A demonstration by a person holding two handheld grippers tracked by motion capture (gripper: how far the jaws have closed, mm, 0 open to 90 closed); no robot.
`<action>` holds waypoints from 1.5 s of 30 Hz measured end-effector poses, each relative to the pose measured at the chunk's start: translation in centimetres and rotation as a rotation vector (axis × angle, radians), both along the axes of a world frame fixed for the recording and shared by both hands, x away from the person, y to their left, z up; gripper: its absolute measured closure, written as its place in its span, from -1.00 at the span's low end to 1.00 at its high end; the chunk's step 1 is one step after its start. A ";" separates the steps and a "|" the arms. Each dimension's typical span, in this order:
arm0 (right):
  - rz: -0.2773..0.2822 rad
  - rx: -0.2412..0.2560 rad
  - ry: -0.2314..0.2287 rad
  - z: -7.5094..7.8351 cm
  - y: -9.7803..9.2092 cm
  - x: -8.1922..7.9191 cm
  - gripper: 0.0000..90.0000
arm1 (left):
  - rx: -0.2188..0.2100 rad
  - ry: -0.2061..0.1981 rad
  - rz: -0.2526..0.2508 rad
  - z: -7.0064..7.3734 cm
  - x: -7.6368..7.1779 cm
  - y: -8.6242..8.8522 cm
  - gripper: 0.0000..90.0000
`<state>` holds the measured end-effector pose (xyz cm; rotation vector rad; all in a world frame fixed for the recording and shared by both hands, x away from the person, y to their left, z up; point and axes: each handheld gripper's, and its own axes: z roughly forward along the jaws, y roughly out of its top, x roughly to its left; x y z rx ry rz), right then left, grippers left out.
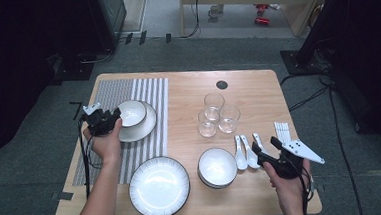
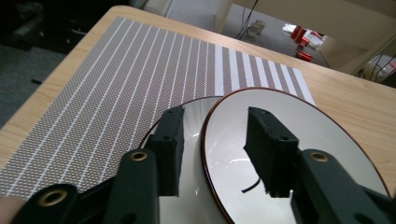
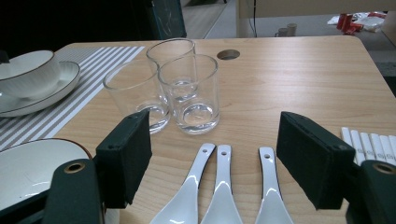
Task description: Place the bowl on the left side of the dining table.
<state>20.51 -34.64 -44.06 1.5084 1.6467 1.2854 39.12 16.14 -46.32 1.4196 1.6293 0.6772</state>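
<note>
Near edge of the light wooden tabletop [image 1: 257,91]: large white round plate with dark rim [image 1: 159,186], left of centre, and a white ceramic bowl with dark rim [image 1: 217,167] just beside it on the right. Right gripper [image 1: 264,149] hovers near the near right corner, jaws spread wide, holding nothing. In the right gripper view its jaws frame three white ceramic spoons [image 3: 223,196] lying side by side on the wood, bowls toward the near edge. A row of white sticks, maybe chopsticks [image 1: 281,130], too small to tell, lies near the right edge. Past the spoons, mid-table, three clear drinking glasses [image 1: 214,114] stand upright in a tight cluster, touching or nearly so.

Left side: left gripper [image 1: 117,115] over the grey striped woven placemat [image 1: 145,92], which runs along the left edge to the far left corner. Its jaws straddle the rim of a small white bowl with brown rim [image 2: 280,116], one jaw outside, one inside; partly open, not clearly clamped. The bowl sits in a shallow white plate [image 1: 144,128] on the placemat. Round dark hole [image 1: 221,84] near the far edge.
</note>
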 end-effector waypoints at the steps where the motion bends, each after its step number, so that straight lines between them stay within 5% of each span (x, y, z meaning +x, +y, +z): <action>1: -0.001 0.000 -0.001 0.0 0.0 0.0 -0.40 | 0.011 -0.002 -0.010 0.0 -0.2 -0.1 0.19; 13: -0.007 -0.001 0.001 -0.1 0.0 0.0 -0.40 | 0.024 -0.035 -0.058 1.0 -2.5 -0.4 -0.18; 17: -0.007 0.000 -0.001 0.0 -0.1 0.0 -0.40 | -0.005 -0.061 -0.075 1.7 -3.8 -0.2 -0.24; 22: -0.011 -0.002 -0.004 0.0 -0.1 0.0 -0.39 | 0.017 -0.088 -0.124 2.2 -5.9 -0.6 -0.39; 30: -0.014 -0.010 0.004 -0.2 0.0 0.1 -0.39 | 0.036 -0.067 -0.281 2.3 -7.4 -1.4 -0.64; 45: -0.056 -0.019 0.013 -0.6 -1.1 0.2 -0.38 | 0.002 -0.047 -0.393 2.3 -8.9 -3.0 -0.80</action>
